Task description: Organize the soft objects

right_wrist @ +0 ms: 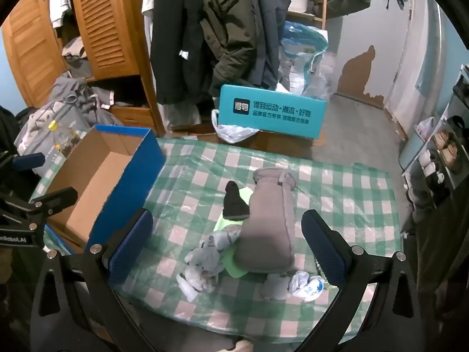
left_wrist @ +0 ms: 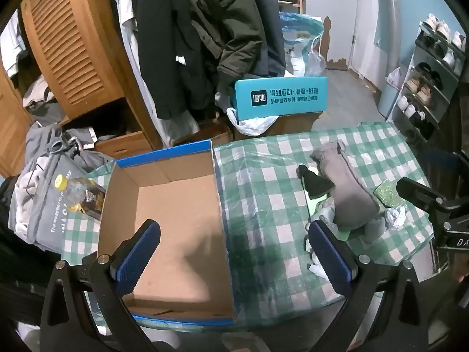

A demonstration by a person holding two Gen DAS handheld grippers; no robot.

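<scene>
Closest to me, both tools hang tilted down over the table with their blue-padded jaws spread wide and nothing in either: the left gripper [left_wrist: 233, 252] over the open cardboard box [left_wrist: 176, 205], the right gripper [right_wrist: 227, 240] over the heap of soft things. On the right tool's black frame I can read only a cut-off "DA"; on the left one's, "nRobot.AI", its start lost at the edge. On the green checked tablecloth [right_wrist: 351, 193], to the right of the blue-sided box and apart from it, lies a long grey plush piece [right_wrist: 268, 223] over a light green cloth [right_wrist: 231, 261], with a black sock [right_wrist: 233, 202] just beside it and crumpled pale socks [right_wrist: 202, 264] at the near end, too bunched to count. Beyond the table a teal carton [right_wrist: 272, 111] carries white Chinese print, too small to read. Behind it hang dark coats [right_wrist: 205, 35].
</scene>
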